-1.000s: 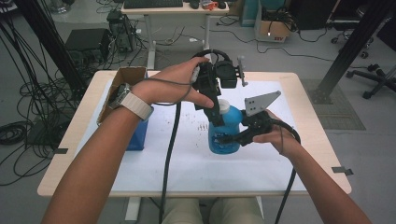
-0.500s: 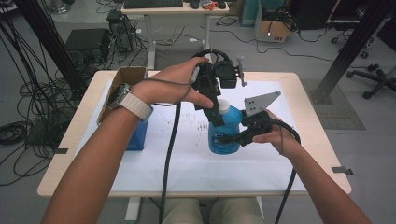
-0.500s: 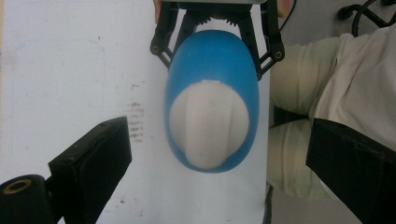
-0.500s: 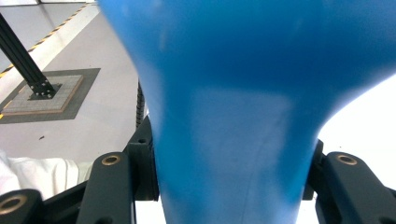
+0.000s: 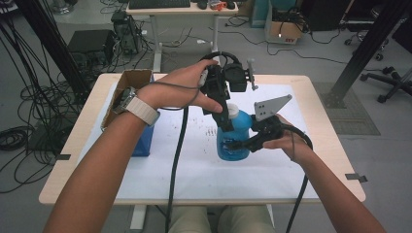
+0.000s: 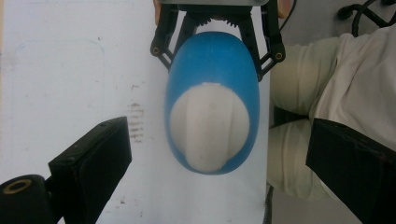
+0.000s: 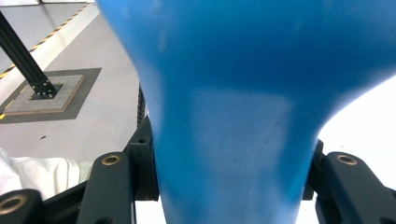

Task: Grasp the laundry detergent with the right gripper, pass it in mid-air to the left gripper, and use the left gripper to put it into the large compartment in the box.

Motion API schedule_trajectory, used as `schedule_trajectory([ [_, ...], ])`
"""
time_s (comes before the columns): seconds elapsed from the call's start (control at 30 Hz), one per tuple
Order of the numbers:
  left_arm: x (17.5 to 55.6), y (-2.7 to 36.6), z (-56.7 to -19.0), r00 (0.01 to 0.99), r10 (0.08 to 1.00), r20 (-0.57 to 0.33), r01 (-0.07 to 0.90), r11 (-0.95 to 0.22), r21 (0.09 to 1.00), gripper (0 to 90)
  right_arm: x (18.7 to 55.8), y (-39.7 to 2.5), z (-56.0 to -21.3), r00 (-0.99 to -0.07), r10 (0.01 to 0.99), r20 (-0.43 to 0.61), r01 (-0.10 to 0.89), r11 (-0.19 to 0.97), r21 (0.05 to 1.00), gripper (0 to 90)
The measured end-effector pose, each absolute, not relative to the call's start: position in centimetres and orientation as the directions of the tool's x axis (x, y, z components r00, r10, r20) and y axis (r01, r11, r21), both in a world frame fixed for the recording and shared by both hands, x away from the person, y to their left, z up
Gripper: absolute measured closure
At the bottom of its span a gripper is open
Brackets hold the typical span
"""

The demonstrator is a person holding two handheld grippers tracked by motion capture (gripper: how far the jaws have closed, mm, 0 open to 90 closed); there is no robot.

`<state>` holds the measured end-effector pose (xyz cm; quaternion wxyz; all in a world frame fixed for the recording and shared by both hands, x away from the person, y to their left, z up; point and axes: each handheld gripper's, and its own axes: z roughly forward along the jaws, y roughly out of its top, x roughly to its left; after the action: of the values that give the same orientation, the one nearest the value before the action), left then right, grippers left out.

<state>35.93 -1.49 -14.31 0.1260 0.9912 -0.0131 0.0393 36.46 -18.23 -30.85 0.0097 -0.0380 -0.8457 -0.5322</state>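
Right gripper view: gripper [image 7: 224, 186] clamps btl [image 7: 233, 93].

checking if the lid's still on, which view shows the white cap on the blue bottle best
The left gripper view: it looks straight down on the white cap, unobstructed between open jaws. The high view shows a sliver of it behind the left gripper.

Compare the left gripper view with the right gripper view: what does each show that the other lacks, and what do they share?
Left gripper view: the blue plastic bottle's white ribbed cap from above, between the left gripper's wide-open black jaws, with dark specks on the white table sheet. Right gripper view: the grey floor with a black post's base plate, and the right gripper shut on the bottle. Both: the blue plastic bottle and the right gripper.
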Motion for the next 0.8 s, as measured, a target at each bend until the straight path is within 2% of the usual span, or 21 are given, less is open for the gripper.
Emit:
schedule_trajectory([
  [0.8,36.17,-1.97,-14.84,0.996,-0.030,0.087,-0.050,-0.970,0.239,7.2,36.28,-18.20,-30.67,-0.997,0.045,0.064,0.077,0.430,0.900,43.5],
])
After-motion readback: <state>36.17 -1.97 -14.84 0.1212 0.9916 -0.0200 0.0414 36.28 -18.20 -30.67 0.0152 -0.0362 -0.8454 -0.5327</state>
